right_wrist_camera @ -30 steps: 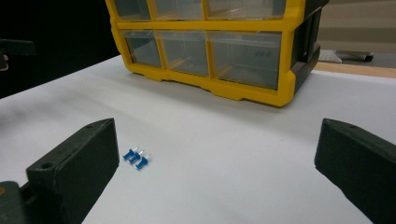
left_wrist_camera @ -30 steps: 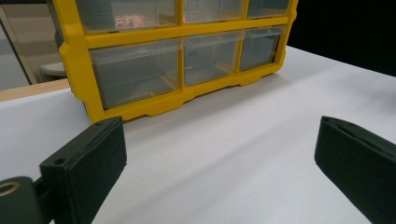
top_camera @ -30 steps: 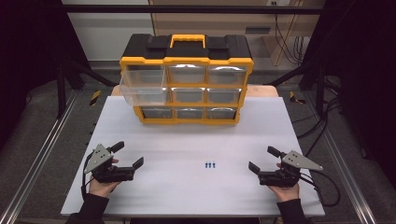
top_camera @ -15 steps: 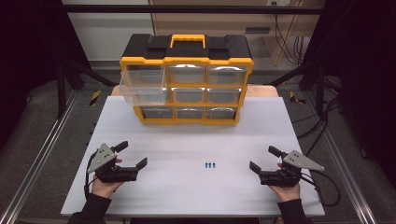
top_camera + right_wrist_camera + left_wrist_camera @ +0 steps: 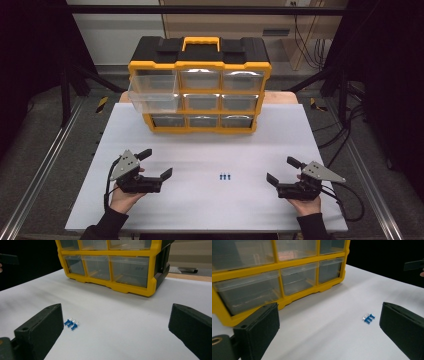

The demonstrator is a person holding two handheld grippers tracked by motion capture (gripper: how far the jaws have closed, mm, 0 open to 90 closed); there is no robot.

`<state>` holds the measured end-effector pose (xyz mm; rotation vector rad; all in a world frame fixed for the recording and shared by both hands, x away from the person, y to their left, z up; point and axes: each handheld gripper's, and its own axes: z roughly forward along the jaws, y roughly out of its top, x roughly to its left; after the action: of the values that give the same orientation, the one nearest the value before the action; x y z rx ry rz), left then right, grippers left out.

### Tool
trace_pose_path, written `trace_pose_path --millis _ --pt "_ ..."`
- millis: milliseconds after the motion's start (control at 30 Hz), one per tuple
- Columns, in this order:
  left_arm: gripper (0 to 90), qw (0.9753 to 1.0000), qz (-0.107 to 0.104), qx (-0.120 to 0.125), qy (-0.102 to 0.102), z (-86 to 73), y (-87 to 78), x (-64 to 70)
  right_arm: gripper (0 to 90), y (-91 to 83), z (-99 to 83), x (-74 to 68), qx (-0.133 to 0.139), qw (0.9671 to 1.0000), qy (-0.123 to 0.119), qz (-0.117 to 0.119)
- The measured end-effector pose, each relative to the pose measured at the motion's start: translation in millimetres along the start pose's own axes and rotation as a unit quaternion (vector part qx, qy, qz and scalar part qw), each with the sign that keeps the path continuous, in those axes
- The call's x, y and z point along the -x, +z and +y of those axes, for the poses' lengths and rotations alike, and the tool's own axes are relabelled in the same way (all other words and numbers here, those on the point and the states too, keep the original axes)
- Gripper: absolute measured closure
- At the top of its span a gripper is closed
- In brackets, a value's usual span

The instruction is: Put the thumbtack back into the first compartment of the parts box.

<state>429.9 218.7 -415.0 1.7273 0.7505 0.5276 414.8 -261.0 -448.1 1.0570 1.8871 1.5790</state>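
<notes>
1. The left gripper (image 5: 156, 165) and right gripper (image 5: 280, 170) rest low on the white table (image 5: 300, 125), jaws spread wide and empty, probably readied for a pick-up.
2. Between them lie three blue push pins (image 5: 224, 176) (apparently side by side), well apart from either gripper.
3. Beyond stands the yellow drawer organizer (image 5: 200, 90), its middle-left drawer (image 5: 150, 101) pulled out, likely to receive the pins.

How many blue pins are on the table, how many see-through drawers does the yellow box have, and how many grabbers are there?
Blue pins: 3
Clear drawers in the yellow organizer box: 9
Grippers, left gripper and right gripper: 2
Total: 14
</notes>
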Motion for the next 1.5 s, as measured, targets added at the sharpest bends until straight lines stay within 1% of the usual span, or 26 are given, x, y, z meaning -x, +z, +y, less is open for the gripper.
trace_pose_path --millis 67,200,367,400,533,633,700,733,767,800,867,933,967,1067,1100,1233,1267,1300,1333,1367,1500 --pt "2.3 1.0 -0.003 -0.005 0.006 2.0 4.6 4.2 0.5 0.0 0.1 0.1 0.0 1.0 0.0 0.0" --pt "2.3 0.9999 -0.007 -0.011 0.009 6.3 14.4 11.9 0.5 0.0 0.0 0.1 0.0 1.0 -0.002 -0.002" --pt "2.3 0.9998 -0.014 -0.014 0.006 12.7 31.8 22.4 0.5 -0.4 0.1 0.3 0.001 1.0 -0.004 -0.001" --pt "2.4 0.9997 -0.016 -0.019 0.009 13.5 35.1 24.3 0.5 -0.4 0.2 0.2 0.001 1.0 -0.003 -0.001" --pt "2.4 0.9992 -0.024 -0.029 0.01 14.4 50.6 32.4 0.5 0.1 0.0 0.1 0.002 1.0 -0.001 0.0" --pt "2.4 0.9989 -0.028 -0.037 0.007 13.8 61.3 37.9 0.5 0.4 -0.3 -0.1 0.001 1.0 -0.002 0.0" --pt "2.5 0.9985 -0.03 -0.046 0.007 13.9 67.3 41.5 0.5 0.4 -0.2 0.0 0.002 1.0 -0.002 0.0" --pt "2.5 0.9985 -0.03 -0.046 0.007 13.9 67.3 41.5 0.5 0.3 -0.1 0.0 0.002 1.0 -0.001 -0.001" --pt "2.7 0.9982 -0.03 -0.052 0.007 14.0 73.2 44.7 0.5 0.3 -0.1 0.1 0.002 1.0 -0.002 0.0" --pt "2.7 0.9982 -0.03 -0.052 0.007 14.0 73.2 44.7 0.5 0.3 -0.1 0.1 0.002 1.0 -0.002 0.0" --pt "3.2 0.9978 -0.031 -0.058 0.001 13.2 81.8 49.3 0.5 0.4 -0.2 0.1 0.002 1.0 -0.003 0.0" --pt "3.8 0.9976 -0.032 -0.062 0.0 12.8 84.4 50.6 0.5 0.3 -0.2 0.0 0.001 1.0 -0.003 0.0" --pt "3.8 0.9971 -0.032 -0.069 -0.003 11.2 90.5 54.2 0.5 0.4 -0.3 0.2 0.001 1.0 -0.004 0.0" --pt "5.0 0.996 -0.027 -0.085 -0.001 8.4 98.7 59.4 0.5 0.2 -0.3 0.0 0.0 1.0 -0.004 0.001" --pt "5.5 0.9957 -0.026 -0.089 -0.001 7.1 101.2 61.1 0.5 0.0 -0.5 0.8 0.0 1.0 -0.009 0.001" --pt "8.4 0.993 -0.027 -0.115 0.001 0.6 111.9 67.4 0.5 0.1 -0.4 0.7 0.001 1.0 -0.008 0.0" --pt "9.0 0.9922 -0.026 -0.122 0.006 -0.9 114.3 68.5 0.5 -0.1 -0.4 0.7 -0.001 1.0 -0.008 0.0" --pt "9.9 0.9922 -0.026 -0.122 0.006 -0.9 114.3 68.5 0.5 0.1 -0.5 0.8 0.0 1.0 -0.009 0.001" --pt "11.0 0.9911 -0.025 -0.13 0.003 -4.2 118.4 71.4 0.5 0.4 -0.5 1.1 0.001 0.9999 -0.012 0.001" --pt "12.4 0.9906 -0.025 -0.135 0.004 -5.6 120.1 72.2 0.5 0.5 -0.6 0.3 -0.001 1.0 -0.007 0.001" --pt "15.5 0.9886 -0.017 -0.15 -0.003 -10.4 126.4 75.3 0.5 0.4 -0.7 0.5 -0.002 1.0 -0.009 0.002"
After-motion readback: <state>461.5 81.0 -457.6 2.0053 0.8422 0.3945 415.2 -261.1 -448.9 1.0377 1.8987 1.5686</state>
